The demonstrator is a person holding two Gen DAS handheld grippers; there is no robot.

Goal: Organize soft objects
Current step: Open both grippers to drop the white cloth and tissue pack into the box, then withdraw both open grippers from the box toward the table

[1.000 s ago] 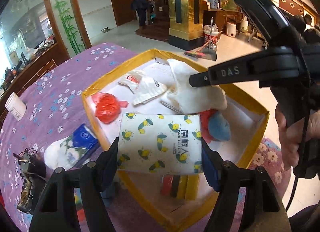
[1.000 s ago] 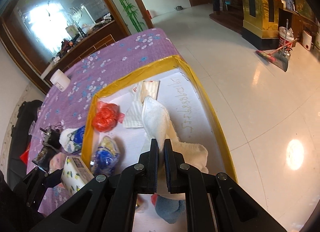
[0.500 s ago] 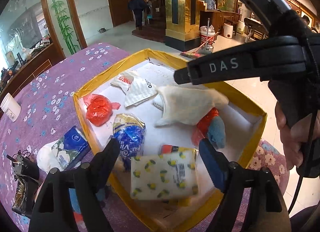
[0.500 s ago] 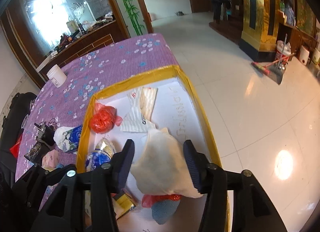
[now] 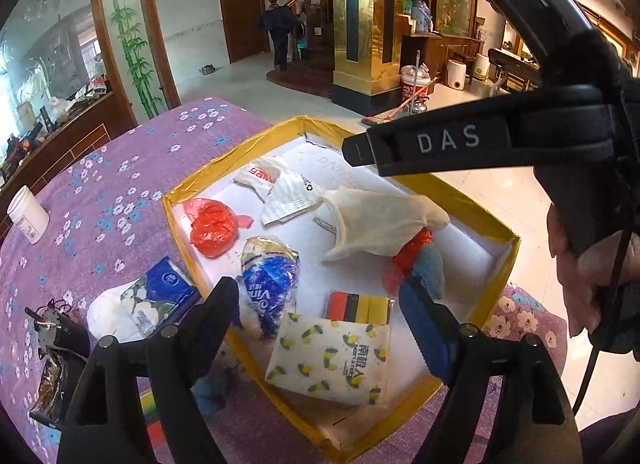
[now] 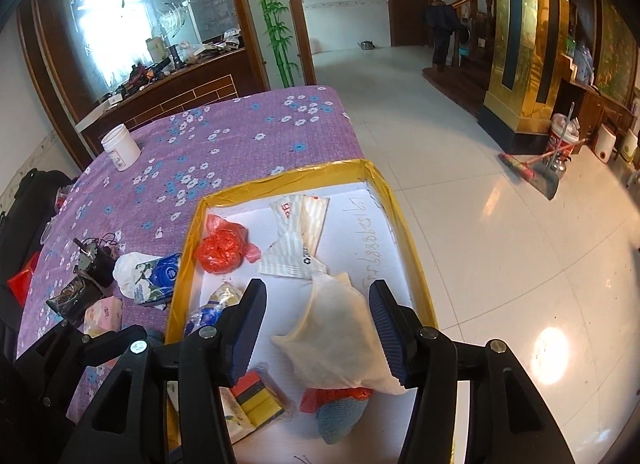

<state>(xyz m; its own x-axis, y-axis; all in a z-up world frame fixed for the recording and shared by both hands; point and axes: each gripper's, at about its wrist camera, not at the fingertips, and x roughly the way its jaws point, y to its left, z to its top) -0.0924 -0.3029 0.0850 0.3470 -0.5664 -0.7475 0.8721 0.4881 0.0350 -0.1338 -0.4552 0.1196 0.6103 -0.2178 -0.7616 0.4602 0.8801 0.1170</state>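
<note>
A yellow-rimmed box (image 5: 464, 199) with a white floor sits on the purple tablecloth. In it lie a lemon-print tissue pack (image 5: 332, 356), a blue tissue bag (image 5: 268, 284), a red bag (image 5: 210, 227), a cream cloth (image 5: 384, 223), and a striped sponge (image 5: 358, 308). My left gripper (image 5: 320, 312) is open above the lemon pack, not touching it. My right gripper (image 6: 318, 328) is open above the cream cloth (image 6: 340, 340), which lies in the box (image 6: 412, 248).
Outside the box on the cloth lie a blue and white tissue pack (image 5: 148, 304), a pink pack (image 6: 104, 314), a black clip tangle (image 5: 52, 328) and a white jar (image 5: 28, 213). The right table edge drops to a tiled floor (image 6: 500, 244).
My left gripper opened and let the lemon tissue pack fall into the box. My right gripper opened and let go of the cream cloth. Both grippers pulled back.
</note>
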